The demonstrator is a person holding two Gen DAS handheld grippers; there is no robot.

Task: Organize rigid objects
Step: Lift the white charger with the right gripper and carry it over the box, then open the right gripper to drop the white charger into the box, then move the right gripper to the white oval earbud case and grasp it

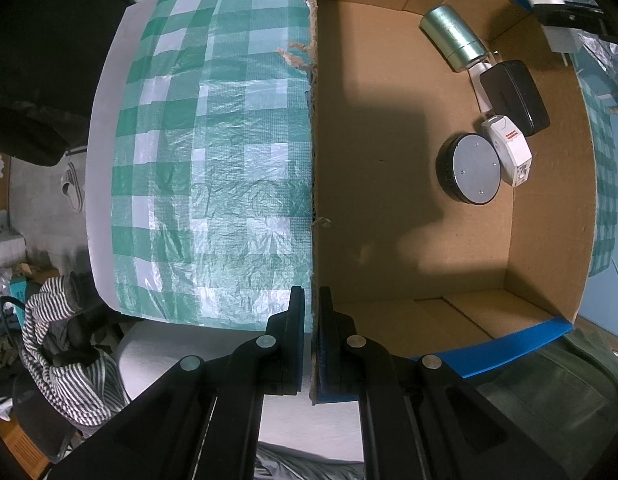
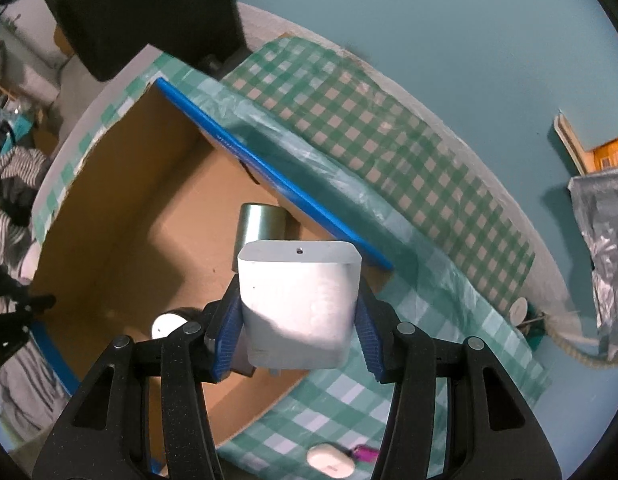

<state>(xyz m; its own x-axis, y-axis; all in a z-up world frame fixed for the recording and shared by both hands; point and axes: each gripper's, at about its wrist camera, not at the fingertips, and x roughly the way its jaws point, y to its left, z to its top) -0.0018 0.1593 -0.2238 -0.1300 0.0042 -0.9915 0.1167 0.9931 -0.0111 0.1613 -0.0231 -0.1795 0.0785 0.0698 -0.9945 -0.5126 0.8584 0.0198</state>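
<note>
Two tongs (image 2: 297, 322) pads pinch white block (image 2: 297, 304), upright.

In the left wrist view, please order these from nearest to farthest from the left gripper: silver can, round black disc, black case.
From the left gripper, clamped on the box wall:
1. Round black disc, box floor, right.
2. Black case, beyond the disc.
3. Silver can, far corner.

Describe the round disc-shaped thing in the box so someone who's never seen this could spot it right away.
Look inside the open cardboard box on the green checked tablecloth. Along its right-hand wall lies a cluster of items; the round black puck sits at the near end, beside a white device with red markings. Alone among them, it is flat and circular, with a grey face dotted with screws.
</note>
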